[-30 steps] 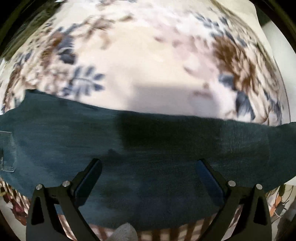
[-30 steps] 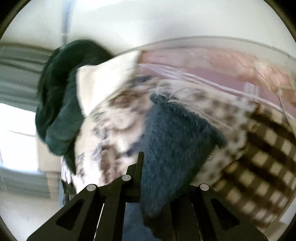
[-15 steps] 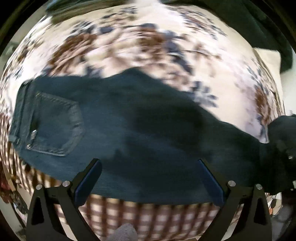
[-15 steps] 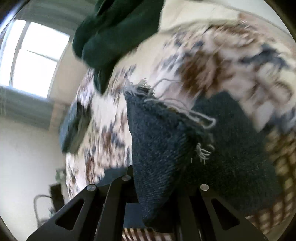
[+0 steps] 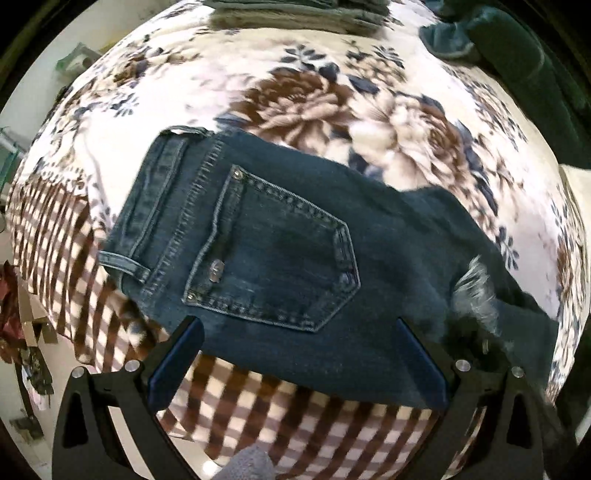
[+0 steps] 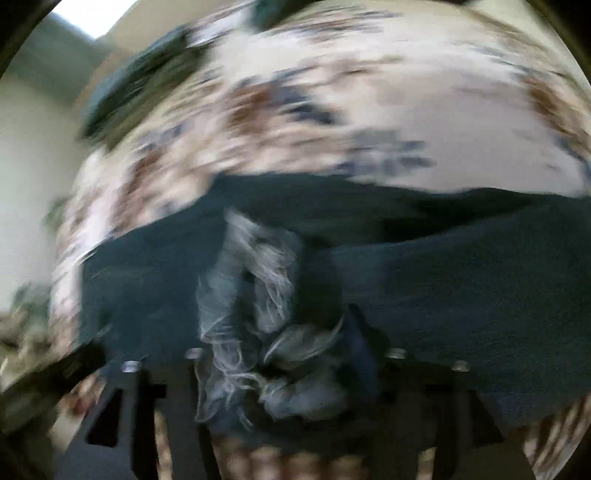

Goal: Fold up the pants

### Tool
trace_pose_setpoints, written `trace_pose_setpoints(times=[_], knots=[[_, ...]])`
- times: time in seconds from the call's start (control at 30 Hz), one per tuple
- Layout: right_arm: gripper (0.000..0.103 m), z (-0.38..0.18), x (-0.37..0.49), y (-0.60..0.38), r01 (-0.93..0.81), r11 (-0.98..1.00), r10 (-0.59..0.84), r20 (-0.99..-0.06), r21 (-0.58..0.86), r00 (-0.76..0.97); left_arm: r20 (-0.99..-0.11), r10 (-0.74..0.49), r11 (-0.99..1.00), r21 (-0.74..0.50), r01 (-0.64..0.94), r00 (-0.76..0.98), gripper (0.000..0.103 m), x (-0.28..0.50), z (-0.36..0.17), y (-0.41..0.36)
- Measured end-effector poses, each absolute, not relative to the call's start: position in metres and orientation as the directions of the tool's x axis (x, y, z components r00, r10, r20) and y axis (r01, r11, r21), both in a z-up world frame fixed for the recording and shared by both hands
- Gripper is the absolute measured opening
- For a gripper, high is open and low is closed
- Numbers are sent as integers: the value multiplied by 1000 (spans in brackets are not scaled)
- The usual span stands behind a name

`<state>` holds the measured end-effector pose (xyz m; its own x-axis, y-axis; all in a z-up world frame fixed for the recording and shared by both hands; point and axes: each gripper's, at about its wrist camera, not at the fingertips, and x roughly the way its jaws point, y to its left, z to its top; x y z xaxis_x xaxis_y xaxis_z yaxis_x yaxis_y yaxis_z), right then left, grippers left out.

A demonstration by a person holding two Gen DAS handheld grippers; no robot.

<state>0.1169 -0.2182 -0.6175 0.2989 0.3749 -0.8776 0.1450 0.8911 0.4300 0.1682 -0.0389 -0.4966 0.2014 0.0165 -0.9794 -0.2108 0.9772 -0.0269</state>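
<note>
Dark blue jeans (image 5: pixel 295 258) lie across a floral bedspread (image 5: pixel 332 99), back pocket up, waistband at the left. My left gripper (image 5: pixel 299 365) is open and empty, hovering over the near edge of the jeans below the pocket. The frayed leg hem (image 5: pixel 476 291) shows at the right of that view. In the blurred right wrist view, my right gripper (image 6: pixel 280 365) is shut on the frayed hem (image 6: pixel 258 280) and holds it over the dark denim (image 6: pixel 461 277).
A brown-and-white checked cloth (image 5: pixel 295 417) lies under the jeans at the bed's near edge. Dark green fabric (image 5: pixel 524 62) and folded clothes (image 5: pixel 295 7) sit at the far side of the bed. Floor clutter (image 5: pixel 22 332) shows at the left.
The left gripper has pulled back and shifted toward the waistband, so the pocket is now central. The right gripper has swung the frayed hem down over the jeans.
</note>
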Motion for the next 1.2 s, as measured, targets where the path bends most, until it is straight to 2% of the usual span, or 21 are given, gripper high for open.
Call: trace_pose_setpoints(times=[0.07, 0.13, 0.2, 0.3, 0.43, 0.47, 0.53, 0.6, 0.8, 0.93, 1.03, 1.1, 1.2], knots=[[59, -609, 111, -221, 141, 853, 451, -847, 502, 281, -979, 0, 974, -47, -220, 205, 103, 171, -493, -45], [60, -597, 102, -244, 197, 835, 447, -842, 514, 302, -978, -25, 976, -70, -208, 209, 103, 180, -493, -63], [65, -585, 90, -281, 277, 834, 385, -863, 477, 327, -975, -68, 979, -106, -173, 214, 103, 190, -494, -89], [66, -577, 71, -348, 417, 816, 277, -904, 401, 327, -973, -90, 987, -115, -109, 210, 103, 204, -505, -132], [66, -600, 67, -403, 520, 781, 241, -935, 346, 261, -990, -81, 996, -84, -23, 114, 103, 213, -545, -180], [64, -611, 71, -410, 519, 786, 250, -940, 337, 231, -995, -61, 998, -62, -14, 73, 103, 211, -556, -184], [45, -630, 78, -417, 509, 816, 220, -961, 274, 165, -1000, -8, 1000, -8, 6, -8, 103, 200, -582, -182], [40, -642, 80, -416, 493, 836, 209, -971, 240, 117, -999, -26, 999, -25, 20, 25, 103, 185, -583, -170], [43, -650, 84, -411, 467, 854, 209, -973, 230, 97, -999, -15, 999, -13, 52, 33, 103, 158, -571, -145], [56, -639, 100, -392, 452, 877, 170, -985, 162, 24, -998, 5, 1000, 5, 2, 61, 103, 165, -552, -142], [56, -633, 113, -363, 405, 901, 164, -986, 157, 16, -990, -41, 999, -43, -8, 133, 103, 174, -532, -151], [56, -633, 120, -338, 361, 915, 182, -983, 182, 33, -992, -41, 999, -40, 5, 118, 103, 179, -538, -161], [55, -646, 123, -304, 294, 946, 143, -990, 138, 3, -997, 43, 998, 45, 34, 58, 103, 174, -569, -168]])
